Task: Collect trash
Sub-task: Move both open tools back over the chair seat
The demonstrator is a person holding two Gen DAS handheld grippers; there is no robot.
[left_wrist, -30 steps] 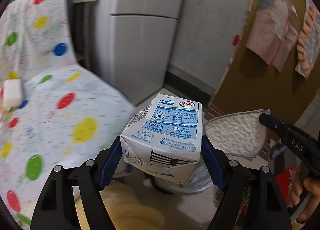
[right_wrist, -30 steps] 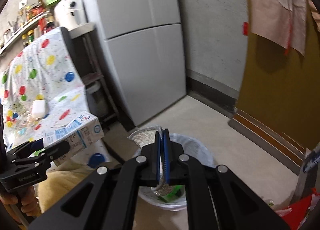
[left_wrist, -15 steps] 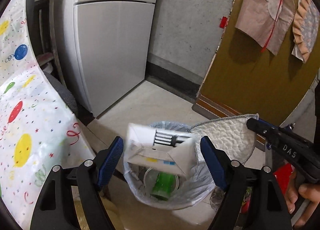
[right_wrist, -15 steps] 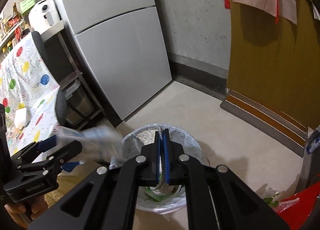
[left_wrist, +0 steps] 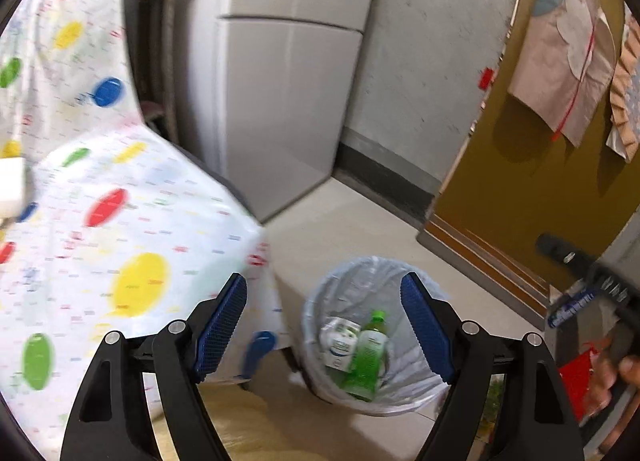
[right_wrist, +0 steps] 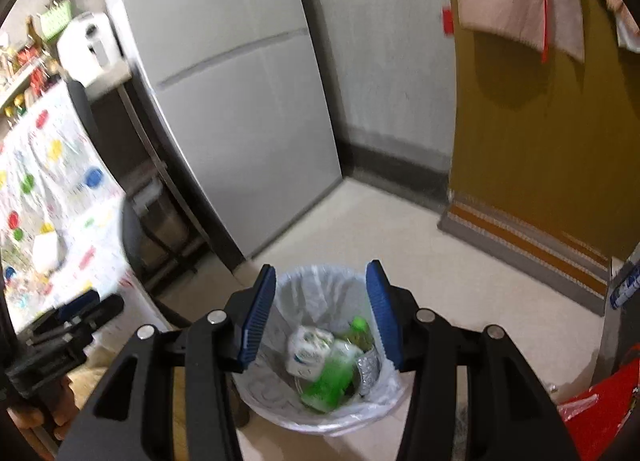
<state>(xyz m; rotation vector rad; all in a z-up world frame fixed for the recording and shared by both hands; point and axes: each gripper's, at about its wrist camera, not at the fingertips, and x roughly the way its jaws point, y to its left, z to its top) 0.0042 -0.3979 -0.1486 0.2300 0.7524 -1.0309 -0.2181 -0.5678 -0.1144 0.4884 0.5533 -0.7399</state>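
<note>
Trash bin [right_wrist: 320, 419] rim sits unobstructed on bare floor beneath both grippers' spread, empty jaws

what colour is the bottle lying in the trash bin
Green, with a green cap; the bottle in the bin shows best in the left wrist view.

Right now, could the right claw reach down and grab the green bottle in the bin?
Probably yes: the right claw is open and empty, above the bin, which has no lid. The green bottle lies on top, beside a white carton.

We see the left hand-held gripper [left_wrist: 324, 315] gaping, empty. Lower centre, the lined bin [left_wrist: 352, 277] holds a carton [left_wrist: 340, 343] and green bottle [left_wrist: 368, 357].
</note>
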